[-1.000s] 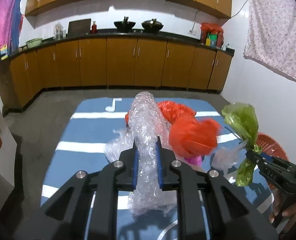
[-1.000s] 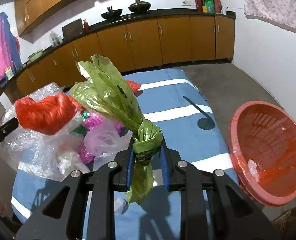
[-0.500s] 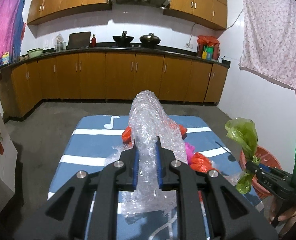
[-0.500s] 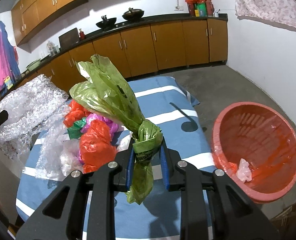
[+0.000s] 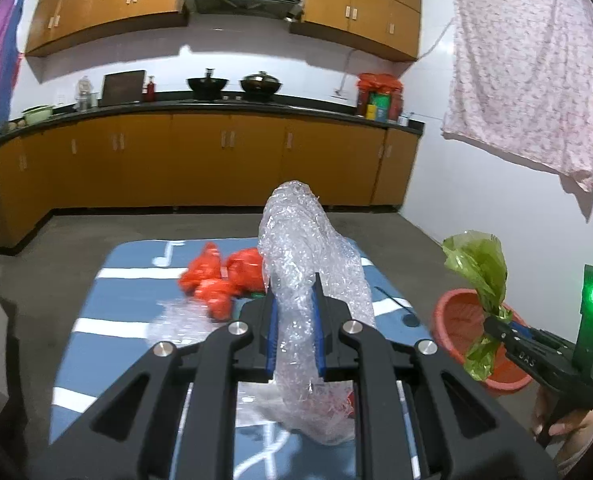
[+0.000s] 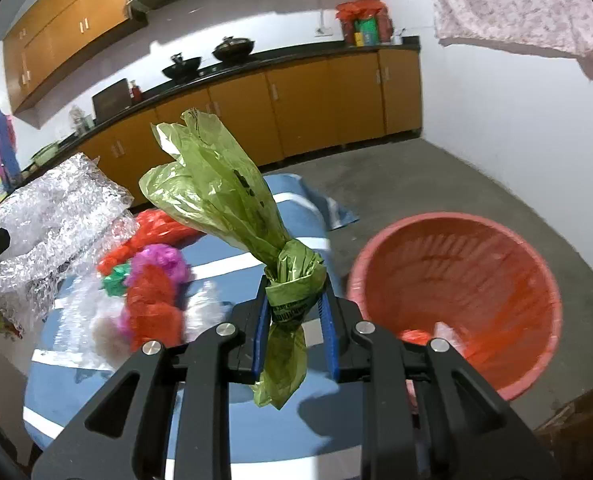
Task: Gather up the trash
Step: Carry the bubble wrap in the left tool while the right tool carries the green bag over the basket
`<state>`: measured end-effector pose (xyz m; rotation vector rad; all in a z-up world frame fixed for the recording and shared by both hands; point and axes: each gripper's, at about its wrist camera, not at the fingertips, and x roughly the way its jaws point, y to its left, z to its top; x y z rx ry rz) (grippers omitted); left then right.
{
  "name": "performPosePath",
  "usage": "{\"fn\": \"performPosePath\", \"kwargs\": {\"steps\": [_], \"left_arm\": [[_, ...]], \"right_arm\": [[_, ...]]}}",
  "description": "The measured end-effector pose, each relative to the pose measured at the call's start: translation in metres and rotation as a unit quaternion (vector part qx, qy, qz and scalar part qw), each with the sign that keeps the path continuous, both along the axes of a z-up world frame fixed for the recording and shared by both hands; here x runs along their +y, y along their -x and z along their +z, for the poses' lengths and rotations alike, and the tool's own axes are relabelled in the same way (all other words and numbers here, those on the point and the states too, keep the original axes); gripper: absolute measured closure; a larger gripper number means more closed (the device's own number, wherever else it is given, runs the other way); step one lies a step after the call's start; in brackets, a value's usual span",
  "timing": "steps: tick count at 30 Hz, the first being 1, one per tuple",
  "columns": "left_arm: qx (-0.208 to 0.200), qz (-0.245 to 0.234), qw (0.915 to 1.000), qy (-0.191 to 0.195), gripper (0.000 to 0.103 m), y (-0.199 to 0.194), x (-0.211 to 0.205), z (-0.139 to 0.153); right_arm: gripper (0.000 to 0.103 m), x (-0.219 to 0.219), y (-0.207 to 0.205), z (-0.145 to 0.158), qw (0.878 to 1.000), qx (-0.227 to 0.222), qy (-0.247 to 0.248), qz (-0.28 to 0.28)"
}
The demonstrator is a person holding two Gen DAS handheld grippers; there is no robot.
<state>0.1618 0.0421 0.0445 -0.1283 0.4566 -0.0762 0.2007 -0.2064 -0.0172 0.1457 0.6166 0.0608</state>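
My left gripper (image 5: 295,280) is shut on a sheet of clear bubble wrap (image 5: 300,240) and holds it well above the blue striped table (image 5: 108,320). The bubble wrap also shows in the right wrist view (image 6: 52,224). My right gripper (image 6: 294,284) is shut on a knotted green plastic bag (image 6: 216,192), held left of the red basket (image 6: 456,264). The green bag (image 5: 480,268) and the right gripper (image 5: 492,322) show at the right of the left wrist view. Red bags (image 5: 216,276), a pink bag (image 6: 160,260) and clear plastic (image 6: 80,316) lie on the table.
The red basket (image 5: 452,312) stands on the floor right of the table and holds some trash (image 6: 436,332). Wooden cabinets (image 5: 216,160) line the far wall. A patterned cloth (image 5: 528,80) hangs on the right wall.
Both grippers rose and drew back from the table with their loads. A red bag that hung by the bubble wrap now lies on the table. The right gripper moved toward the basket.
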Motion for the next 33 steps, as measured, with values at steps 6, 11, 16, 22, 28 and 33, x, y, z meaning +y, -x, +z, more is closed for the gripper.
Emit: {"fn": "performPosePath", "kwargs": {"steps": [6,11,16,22,28,33], "left_arm": [[0.002,-0.050,0.9988,0.003,0.088,-0.010,-0.049,-0.004],[0.007,-0.094,0.9955,0.002,0.088,-0.019,-0.092,-0.011],[0.016,-0.126,0.9919,0.002,0.088,-0.026,-0.124,-0.023],[0.031,-0.157,0.9872,-0.004,0.088,-0.032,-0.159,-0.039],[0.036,-0.176,0.9838,-0.004,0.088,-0.037,-0.181,-0.050],[0.038,-0.193,0.9804,-0.005,0.088,-0.041,-0.200,-0.059]], "right_arm": [[0.079,-0.041,0.009,0.005,0.999,-0.009,0.011,-0.043],[0.079,-0.071,0.016,0.005,0.997,-0.009,0.021,-0.079],[0.079,-0.091,0.019,0.004,0.994,-0.006,0.031,-0.105],[0.079,-0.106,0.022,0.003,0.992,-0.005,0.031,-0.121],[0.079,-0.118,0.020,-0.002,0.991,-0.002,0.023,-0.133],[0.079,-0.130,0.015,-0.007,0.989,0.005,0.014,-0.150]]}}
